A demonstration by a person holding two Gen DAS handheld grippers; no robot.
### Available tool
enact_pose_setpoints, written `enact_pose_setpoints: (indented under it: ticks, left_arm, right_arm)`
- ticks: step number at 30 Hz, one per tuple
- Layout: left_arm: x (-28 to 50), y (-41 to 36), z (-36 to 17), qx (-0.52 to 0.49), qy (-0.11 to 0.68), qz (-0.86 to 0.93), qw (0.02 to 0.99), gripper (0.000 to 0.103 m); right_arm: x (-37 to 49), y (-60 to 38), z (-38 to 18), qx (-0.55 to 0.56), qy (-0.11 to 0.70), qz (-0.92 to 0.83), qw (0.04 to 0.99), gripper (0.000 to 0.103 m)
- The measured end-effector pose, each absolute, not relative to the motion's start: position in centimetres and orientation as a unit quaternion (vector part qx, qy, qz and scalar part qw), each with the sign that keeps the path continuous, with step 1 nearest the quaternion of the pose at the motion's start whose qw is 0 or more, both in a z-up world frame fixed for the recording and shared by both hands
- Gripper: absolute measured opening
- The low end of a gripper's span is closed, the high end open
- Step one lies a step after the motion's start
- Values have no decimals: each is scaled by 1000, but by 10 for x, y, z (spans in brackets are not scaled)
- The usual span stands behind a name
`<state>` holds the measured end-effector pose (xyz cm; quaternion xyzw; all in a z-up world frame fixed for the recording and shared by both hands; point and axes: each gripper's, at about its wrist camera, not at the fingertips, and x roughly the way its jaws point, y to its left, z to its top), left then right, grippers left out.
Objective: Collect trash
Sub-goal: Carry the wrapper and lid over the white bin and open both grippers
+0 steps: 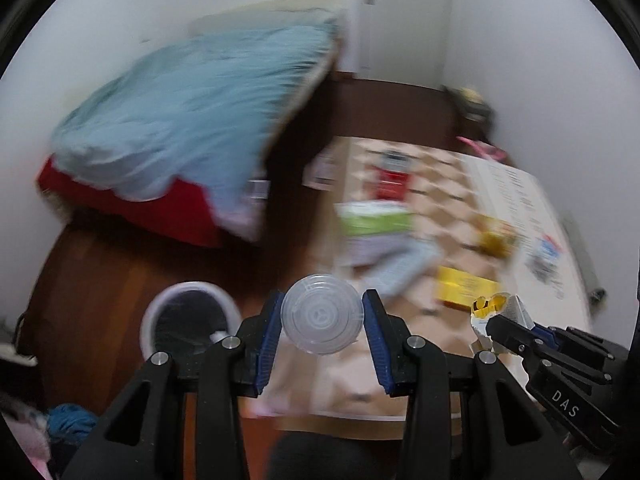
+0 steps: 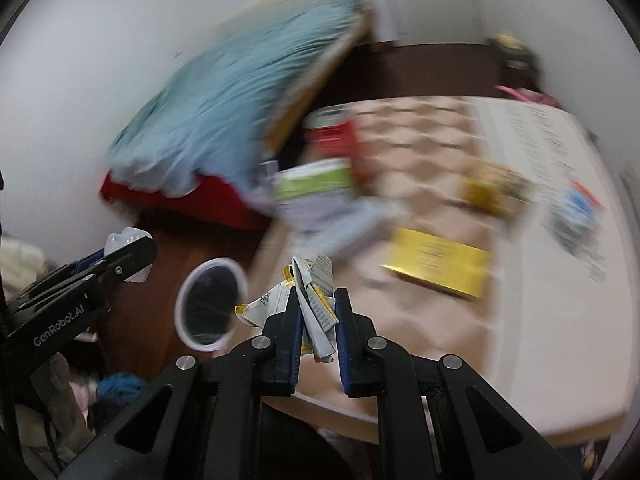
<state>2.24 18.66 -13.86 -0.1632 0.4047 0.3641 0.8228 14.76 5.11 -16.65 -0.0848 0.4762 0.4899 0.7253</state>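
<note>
Now both tools full: left tool (image 1: 322, 322) round clear lid (image 1: 322, 314), right tool (image 2: 318, 312) round crumpled wrapper (image 2: 316, 300).

My left wrist camera looked forward along my own fingers, out over the near edge of the table (image 1: 448, 200) and down toward the white-rimmed bin (image 1: 188, 320) on the floor. My right wrist camera sat just beside it, facing the same way, slightly further right. Both were close above the table's near end. They shared the table, the bin (image 2: 212, 304), and the blue-covered bed (image 1: 192, 112) behind; each caught the other's gripper at its edge. Both were blurred.
</note>
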Motion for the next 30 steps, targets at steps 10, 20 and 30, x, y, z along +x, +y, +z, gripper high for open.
enact_pose_setpoints:
  ticks: [10,20,30]
  left_arm:
    - [-106,345,-227,-292,427,455,725,37]
    - [-149,439,-328,-429,445,429,659,37]
    - [-171,462,-339,-476,430,413,646,78]
  right_arm:
    - [41,262,-251,-183,528,559,613,15]
    - [1,370,-351,-234,593,544,546,15]
    - [3,401,-390,-238,612,536,530,62]
